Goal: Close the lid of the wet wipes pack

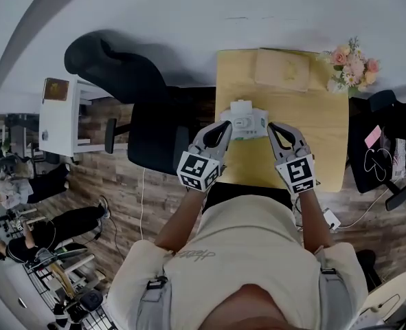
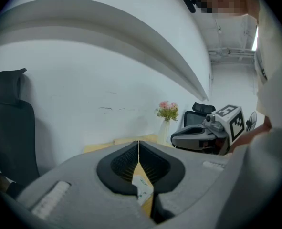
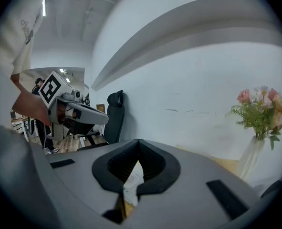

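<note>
- Head view alone shows the whole wet wipes pack (image 1: 248, 124) on the surface (image 1: 326, 139), between my left claw (image 1: 223, 128) and right claw (image 1: 272, 128).
- Gripper views: both claws pressed together, pack glimpsed below.

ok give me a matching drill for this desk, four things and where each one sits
Things:
1 wipes pack
2 flowers
3 chair
4 box

Places:
a far right corner of the table
b off the table, to its left
c far edge of the table, middle
d near left part of the table

Pairs: 1-d, 2-a, 3-b, 4-c
</note>
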Tool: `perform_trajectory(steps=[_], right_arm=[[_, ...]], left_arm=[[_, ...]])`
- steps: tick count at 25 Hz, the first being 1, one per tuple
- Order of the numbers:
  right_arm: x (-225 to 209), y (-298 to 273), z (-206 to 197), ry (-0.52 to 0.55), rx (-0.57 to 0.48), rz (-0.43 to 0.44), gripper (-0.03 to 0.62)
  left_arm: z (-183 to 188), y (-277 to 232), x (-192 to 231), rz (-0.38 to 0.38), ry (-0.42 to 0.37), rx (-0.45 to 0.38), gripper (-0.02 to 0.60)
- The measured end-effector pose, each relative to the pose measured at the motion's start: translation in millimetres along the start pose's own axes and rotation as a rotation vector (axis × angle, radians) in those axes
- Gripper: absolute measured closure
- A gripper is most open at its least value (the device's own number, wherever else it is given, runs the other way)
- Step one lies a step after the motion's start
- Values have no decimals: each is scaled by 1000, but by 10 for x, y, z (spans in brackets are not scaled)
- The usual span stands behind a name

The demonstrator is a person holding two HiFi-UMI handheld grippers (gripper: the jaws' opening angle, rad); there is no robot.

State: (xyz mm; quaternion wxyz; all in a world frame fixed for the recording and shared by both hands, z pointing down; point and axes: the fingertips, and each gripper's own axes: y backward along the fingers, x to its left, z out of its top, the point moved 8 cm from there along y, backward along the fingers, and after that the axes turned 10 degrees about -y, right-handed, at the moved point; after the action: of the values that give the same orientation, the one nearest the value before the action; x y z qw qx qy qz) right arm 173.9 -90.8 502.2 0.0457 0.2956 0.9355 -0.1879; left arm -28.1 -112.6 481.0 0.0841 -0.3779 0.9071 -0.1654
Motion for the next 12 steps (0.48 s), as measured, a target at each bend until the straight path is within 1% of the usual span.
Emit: perform_trajectory(steps=[4,8,12], right_arm=[[-71,-194,-52,-97,3,24,592],[-99,-370,-52,-75,16,-34,592],[-51,-492,-50,-65,46,-43,592]], left_arm=[[-149,-50,76,9,17,32,563],[-282,-74,179,10,38,43,563],[-344,-87,238,-10,50,39,563]])
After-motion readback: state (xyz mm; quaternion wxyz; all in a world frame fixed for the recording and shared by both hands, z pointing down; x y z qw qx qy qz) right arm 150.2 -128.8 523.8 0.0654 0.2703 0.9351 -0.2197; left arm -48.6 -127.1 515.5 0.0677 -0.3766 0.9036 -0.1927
